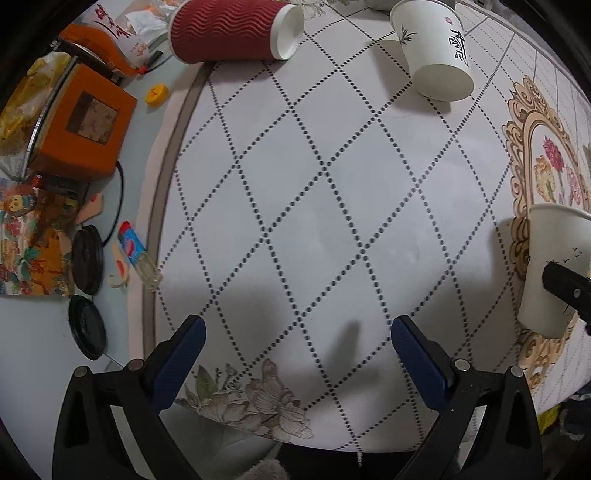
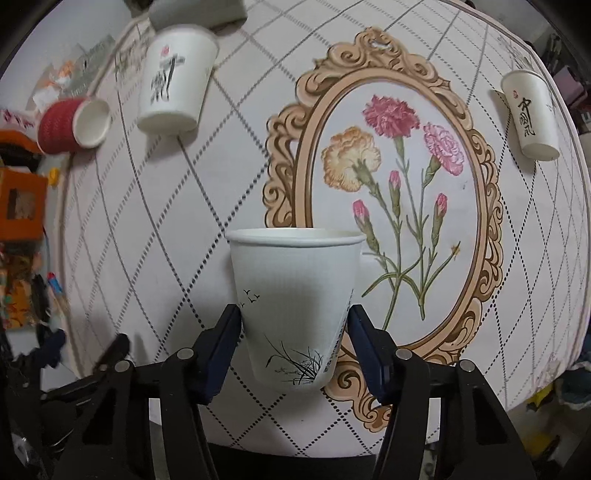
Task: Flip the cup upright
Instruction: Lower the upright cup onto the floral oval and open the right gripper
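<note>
My right gripper (image 2: 293, 317) is shut on a white paper cup with birds and grass print (image 2: 291, 295). It holds the cup rim up, above the round table's patterned cloth (image 2: 147, 236). The same cup shows at the right edge of the left wrist view (image 1: 550, 266), with one right finger (image 1: 565, 284) across it. My left gripper (image 1: 297, 326) is open and empty, low over the cloth near the table's front edge.
A red ribbed cup (image 1: 232, 29) lies on its side at the back left. A white cup with calligraphy (image 1: 432, 48) lies tilted at the back, another (image 2: 532, 114) at the far right. An orange box (image 1: 85, 122), lids and clutter sit left.
</note>
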Motion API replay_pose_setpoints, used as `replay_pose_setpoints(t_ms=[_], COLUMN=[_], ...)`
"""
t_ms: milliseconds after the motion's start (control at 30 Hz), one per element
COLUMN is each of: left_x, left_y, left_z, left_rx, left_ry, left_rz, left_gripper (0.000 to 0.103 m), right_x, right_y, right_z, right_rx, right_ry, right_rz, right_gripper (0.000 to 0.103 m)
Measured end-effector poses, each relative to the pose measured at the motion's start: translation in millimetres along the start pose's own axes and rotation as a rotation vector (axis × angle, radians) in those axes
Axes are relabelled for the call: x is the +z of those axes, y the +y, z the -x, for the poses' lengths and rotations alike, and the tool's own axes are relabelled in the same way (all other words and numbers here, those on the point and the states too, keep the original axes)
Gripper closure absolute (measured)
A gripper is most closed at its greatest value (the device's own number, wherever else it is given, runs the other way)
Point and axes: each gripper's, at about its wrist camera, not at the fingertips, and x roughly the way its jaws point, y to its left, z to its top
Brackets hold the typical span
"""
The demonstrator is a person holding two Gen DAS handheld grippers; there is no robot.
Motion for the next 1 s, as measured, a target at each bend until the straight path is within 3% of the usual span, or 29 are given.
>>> replay_pose_setpoints(t_ms=[233, 367, 500, 700, 1000], left_x=[27.8, 49.7, 66.2, 80.0, 66.2], left_y=[-9.2, -17.5, -24.6, -34.6, -39.2], left_z=[-5.2, -9.4, -16.0, -19.9, -13.8], left_rx=[-0.070, -0.077, -0.062, -0.043, -0.044], left_ry=[0.048, 0.035, 0.016, 0.000, -0.026], left_rz=[0.026, 0.031, 0.023, -0.001, -0.020], left_gripper=[0.001, 0.001, 0.001, 0.001, 0.001], right_x=[22.8, 46.4, 56.4, 46.1, 20.7], right_y=[-29.9, -25.7, -17.3, -10.6, -16.6], right_z=[33.9, 38.1, 23.0, 4.6, 0.9], right_rx=[0.060, 0.027, -0.044, -0.097, -0.081], right_ry=[-0.273, -0.472, -0.618, -0.672, -0.605], right_rz=[-0.072, -0.040, 0.014, 0.084, 0.087], right_gripper=[0.042, 0.042, 0.042, 0.042, 0.040])
